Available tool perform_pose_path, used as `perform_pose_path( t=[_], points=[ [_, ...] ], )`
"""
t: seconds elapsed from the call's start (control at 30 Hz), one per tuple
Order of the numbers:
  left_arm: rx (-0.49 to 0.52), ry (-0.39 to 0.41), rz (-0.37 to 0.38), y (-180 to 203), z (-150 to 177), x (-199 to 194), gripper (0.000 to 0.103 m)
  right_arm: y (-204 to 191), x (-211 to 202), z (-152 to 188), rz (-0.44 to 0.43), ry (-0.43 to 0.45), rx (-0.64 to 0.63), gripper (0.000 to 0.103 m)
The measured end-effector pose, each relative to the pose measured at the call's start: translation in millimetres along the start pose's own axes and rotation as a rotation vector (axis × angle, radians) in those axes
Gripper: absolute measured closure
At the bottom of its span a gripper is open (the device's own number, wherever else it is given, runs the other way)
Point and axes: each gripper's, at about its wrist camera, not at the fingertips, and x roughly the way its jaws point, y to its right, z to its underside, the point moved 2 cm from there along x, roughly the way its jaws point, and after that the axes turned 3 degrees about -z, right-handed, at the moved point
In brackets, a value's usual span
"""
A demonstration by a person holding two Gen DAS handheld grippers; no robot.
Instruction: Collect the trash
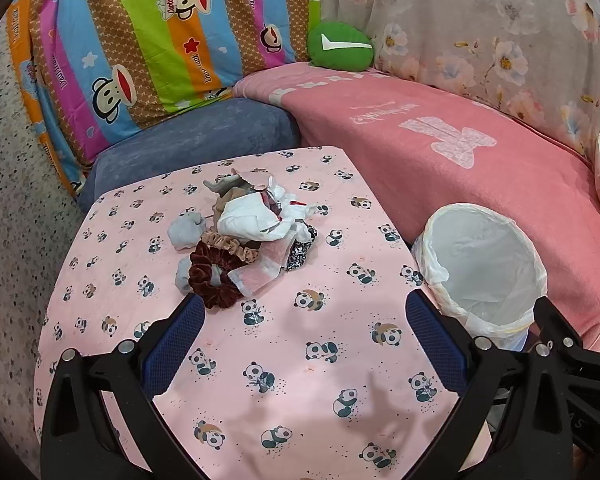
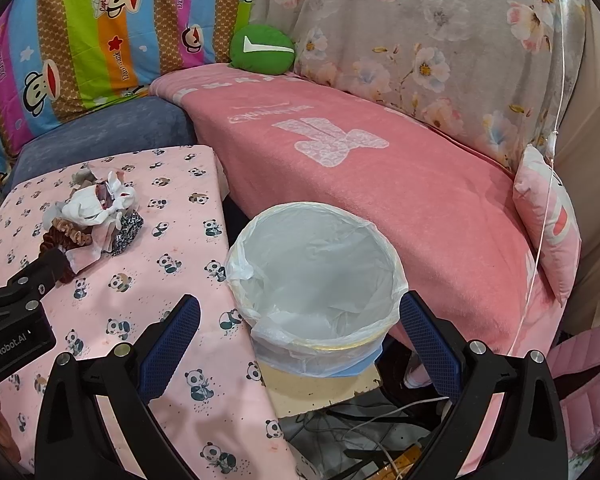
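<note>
Both grippers, left (image 1: 304,312) and right (image 2: 300,316), gape wide, holding nothing. Pile (image 1: 244,236) sits mid-table; bin (image 2: 316,276) beside it. I'd pinch the loose white tissue (image 1: 256,216) first, skipping scrunchies.

Trash pile (image 1: 246,232): you have crumpled white tissues and wrappers heaped in the middle of the panda-print table, mixed with brown and tan scrunchies and a black-and-white patterned scrap.
Bin (image 2: 314,280): your round bin stands upright just beside the table's right edge, lined with a white plastic bag folded over the rim, nothing visible inside.
</note>
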Motion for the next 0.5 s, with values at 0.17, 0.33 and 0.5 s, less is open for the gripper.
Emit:
perform_pose_path(
  t=[0.17,0.33,0.5],
  points=[
    [0.000,0.000,0.005,1,0,1,0.007,-1,0,0,0.002,0.002,0.006,0.006],
    [0.007,-0.020,0.015,2,-2,9,0.007,-1,5,-3,-0.004,0.005,0.021,0.006],
    [-0.012,-0.035,0.052,-10,-3,26,0.007,-6,15,-7,-0.024,0.010,0.035,0.006]
  ],
)
